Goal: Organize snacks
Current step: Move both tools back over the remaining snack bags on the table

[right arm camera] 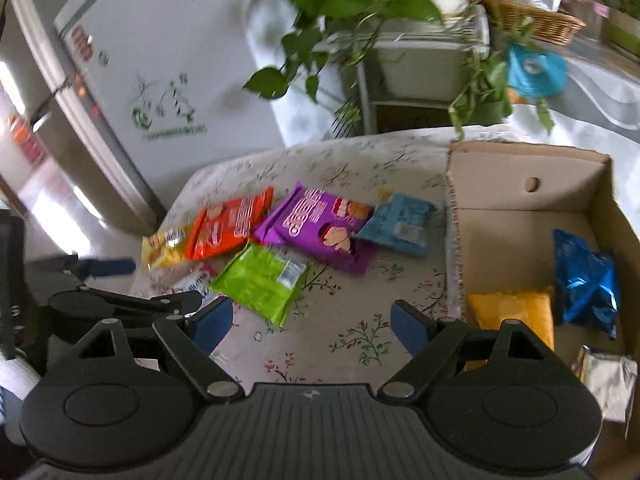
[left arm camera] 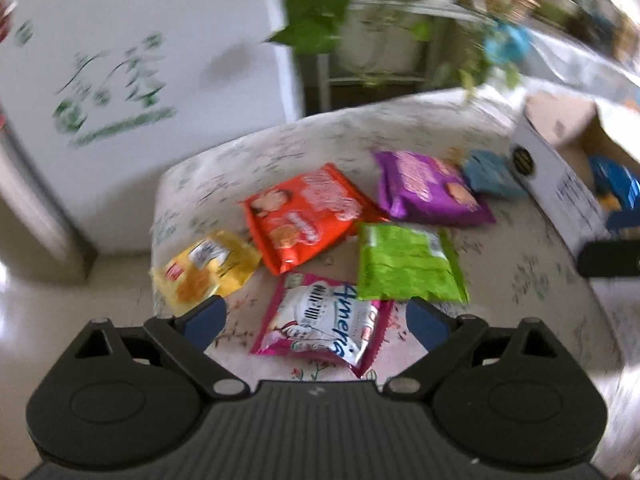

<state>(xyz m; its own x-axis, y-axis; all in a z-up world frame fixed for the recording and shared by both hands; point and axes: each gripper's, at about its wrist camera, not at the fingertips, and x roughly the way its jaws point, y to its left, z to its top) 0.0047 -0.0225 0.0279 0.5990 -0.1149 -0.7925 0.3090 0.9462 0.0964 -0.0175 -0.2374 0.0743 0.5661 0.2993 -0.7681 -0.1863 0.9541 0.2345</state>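
Several snack packets lie on the floral tablecloth (left arm camera: 520,272): a yellow one (left arm camera: 206,268), an orange one (left arm camera: 304,214), a purple one (left arm camera: 428,188), a green one (left arm camera: 408,264), a light blue one (left arm camera: 492,176) and a pink-and-white one (left arm camera: 320,318). My left gripper (left arm camera: 316,322) is open and empty, its fingers either side of the pink-and-white packet, just above it. My right gripper (right arm camera: 312,326) is open and empty over bare cloth, near the green packet (right arm camera: 260,282). A cardboard box (right arm camera: 520,200) on the right holds a shiny blue bag (right arm camera: 586,284), a yellow packet (right arm camera: 512,316) and a silver packet (right arm camera: 608,380).
A white fridge (right arm camera: 160,80) stands behind the table at the left. A leafy plant (right arm camera: 340,0) on a white stand hangs over the far edge. A wicker basket (right arm camera: 532,20) sits at the back right. The left gripper shows at the left of the right wrist view (right arm camera: 100,276).
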